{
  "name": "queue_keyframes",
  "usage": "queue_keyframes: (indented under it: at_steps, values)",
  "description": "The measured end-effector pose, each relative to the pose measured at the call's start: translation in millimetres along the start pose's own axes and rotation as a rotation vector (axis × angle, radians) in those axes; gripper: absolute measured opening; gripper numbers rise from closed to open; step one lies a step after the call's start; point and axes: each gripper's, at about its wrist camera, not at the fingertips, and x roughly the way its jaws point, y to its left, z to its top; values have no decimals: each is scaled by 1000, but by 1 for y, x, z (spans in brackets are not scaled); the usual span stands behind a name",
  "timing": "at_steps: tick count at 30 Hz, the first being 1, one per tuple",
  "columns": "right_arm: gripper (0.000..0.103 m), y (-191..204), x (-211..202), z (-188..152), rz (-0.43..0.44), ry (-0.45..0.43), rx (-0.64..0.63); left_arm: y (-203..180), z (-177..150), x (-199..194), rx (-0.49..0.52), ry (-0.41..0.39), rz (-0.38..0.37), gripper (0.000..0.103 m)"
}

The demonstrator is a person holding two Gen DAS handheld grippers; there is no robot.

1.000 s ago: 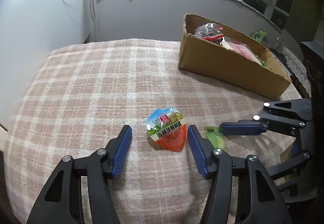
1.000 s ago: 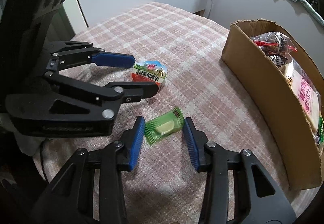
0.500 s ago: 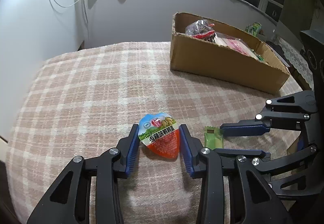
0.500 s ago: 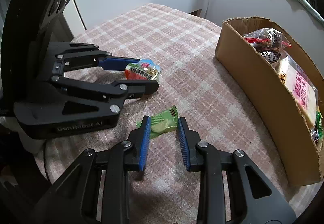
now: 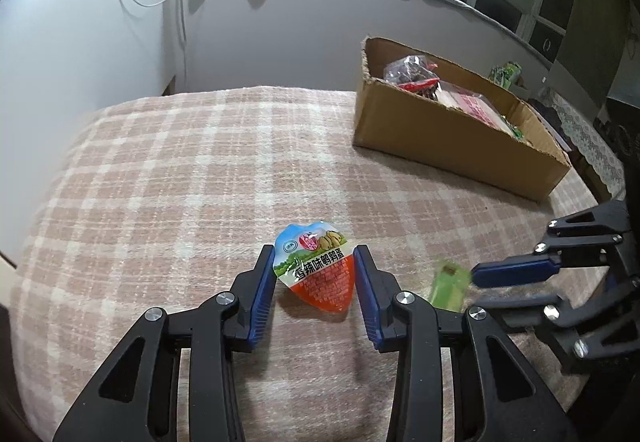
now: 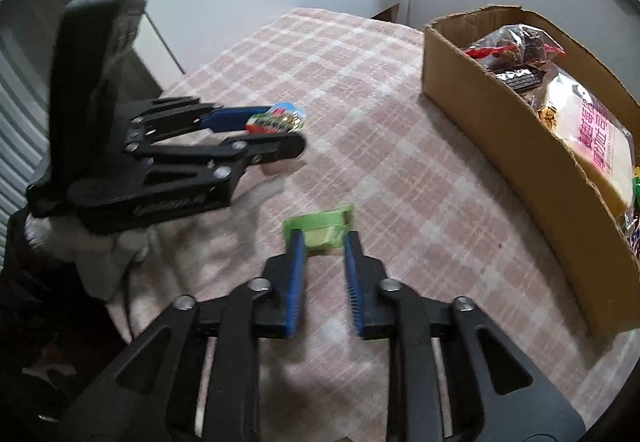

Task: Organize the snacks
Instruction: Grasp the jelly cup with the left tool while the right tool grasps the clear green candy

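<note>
My left gripper [image 5: 315, 274] is shut on a heart-shaped snack pack [image 5: 316, 272] with a blue, green and orange label, held just above the plaid cloth. It also shows in the right wrist view [image 6: 278, 121]. My right gripper [image 6: 322, 242] is shut on a small green wrapped candy [image 6: 320, 228], lifted off the cloth; the candy also shows blurred in the left wrist view [image 5: 448, 284]. The two grippers are side by side, the right one to the right of the left.
An open cardboard box [image 5: 448, 132] holding several snack bags stands at the back right of the plaid-covered table [image 5: 180, 182]; it shows at the right in the right wrist view [image 6: 520, 146]. White walls lie behind the table.
Both grippers closed from open onto their snacks. The left one lifted the heart-shaped pack and the right one lifted the green candy off the cloth.
</note>
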Motion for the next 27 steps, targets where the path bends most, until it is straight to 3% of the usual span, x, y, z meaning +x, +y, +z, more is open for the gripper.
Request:
queue_keyframes:
  at_steps: [3,8,16,24,27]
  values:
    - [42,8,2,0,61,28,-6,3,0,-2,-5,-3,-4,37]
    - [42,15,20,-1,27,74,-11,6,-1,-4,-14,-7,-8,37]
    - [42,10,32,18,8,48,35,8,-1,-7,-23,-15,-15,37]
    - [45,43,44,24,-98,34,-118,19,-1,-12,-54,-27,-4,37]
    - [55,36,42,23,-77,33,-126,22,-2,-13,-59,-27,-4,37]
